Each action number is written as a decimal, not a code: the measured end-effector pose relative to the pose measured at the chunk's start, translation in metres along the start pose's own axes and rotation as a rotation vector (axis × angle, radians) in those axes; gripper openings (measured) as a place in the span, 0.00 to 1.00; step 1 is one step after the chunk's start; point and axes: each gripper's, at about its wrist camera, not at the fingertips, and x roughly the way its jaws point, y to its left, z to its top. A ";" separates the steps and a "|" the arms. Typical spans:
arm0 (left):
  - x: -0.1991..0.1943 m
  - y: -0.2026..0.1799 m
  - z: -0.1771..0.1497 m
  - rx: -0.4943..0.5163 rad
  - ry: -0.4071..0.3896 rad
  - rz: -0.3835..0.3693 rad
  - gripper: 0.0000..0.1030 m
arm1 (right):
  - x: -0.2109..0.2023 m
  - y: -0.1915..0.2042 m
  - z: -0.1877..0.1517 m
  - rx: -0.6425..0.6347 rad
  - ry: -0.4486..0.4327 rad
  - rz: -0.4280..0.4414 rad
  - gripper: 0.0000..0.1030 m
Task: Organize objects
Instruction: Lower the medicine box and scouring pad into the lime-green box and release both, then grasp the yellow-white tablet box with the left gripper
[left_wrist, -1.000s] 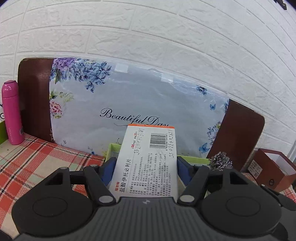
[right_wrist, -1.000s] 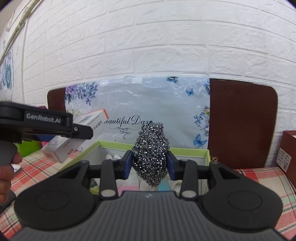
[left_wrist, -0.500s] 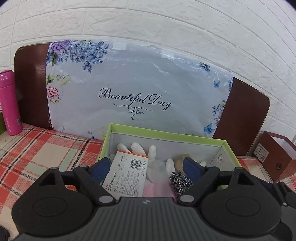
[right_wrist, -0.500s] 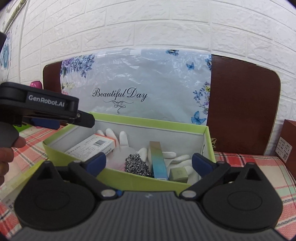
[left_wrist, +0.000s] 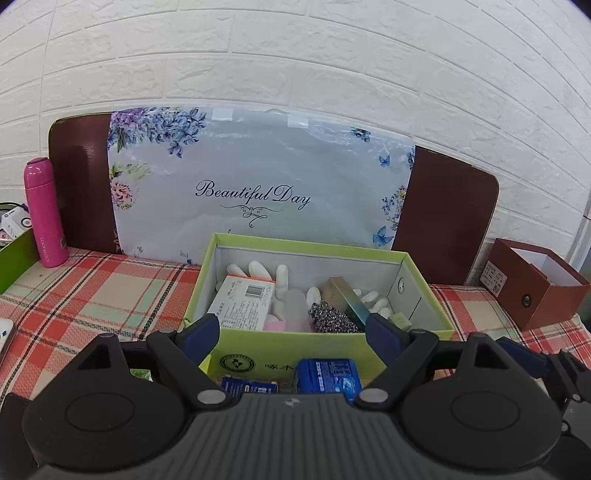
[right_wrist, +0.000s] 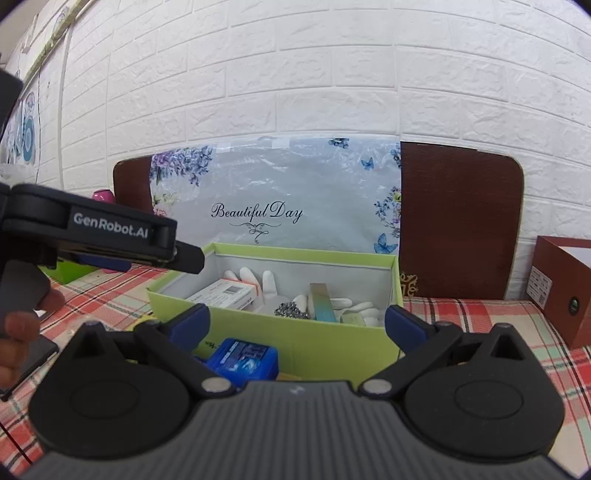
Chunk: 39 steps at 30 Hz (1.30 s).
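Green cardboard box (left_wrist: 424, 325), lidless, standing on the plaid tablecloth (left_wrist: 110, 291) directly ahead of both grippers, holds what is already sorted: 1 white medicine carton (left_wrist: 242, 304) lying flat at its left side, 1 glittery silver scrubber (left_wrist: 330, 319) near the middle, 1 iridescent slim box (left_wrist: 349, 299) tilted beside the scrubber, white gloves (left_wrist: 266, 271) beneath, and a small pale green block (left_wrist: 400, 319) at the right. Loose items remaining, by my judgement: 1 blue packet (left_wrist: 327, 376) and 1 flatter blue pack (left_wrist: 249, 386) on the cloth, touching or just beside the box's near wall. Left gripper (left_wrist: 291, 338): jaws spread wide, holding nothing, poised above the packet. Right gripper (right_wrist: 297, 326): likewise wide apart and empty; here the blue packet (right_wrist: 243, 356) lies low and left of centre, close to the left finger. The packet's long axis runs roughly crosswise to both grippers; the left one looks nearer and better centred. Obstruction: the box's near wall stands immediately behind the packet, leaving little room on that side. Surroundings: pink bottle (left_wrist: 44, 218) far left, maroon box (left_wrist: 535, 288) far right, floral "Beautiful Day" board (left_wrist: 258, 177) against a white brick wall (left_wrist: 295, 55).
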 end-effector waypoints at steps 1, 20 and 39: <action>-0.003 -0.001 -0.005 0.006 0.000 0.005 0.87 | -0.005 0.000 -0.002 0.008 0.004 0.001 1.00; -0.049 0.049 -0.116 -0.075 0.098 0.076 0.87 | -0.034 0.015 -0.079 0.127 0.221 0.012 1.00; -0.001 0.082 -0.094 -0.113 0.150 0.023 0.19 | -0.024 0.029 -0.080 0.032 0.223 0.053 0.90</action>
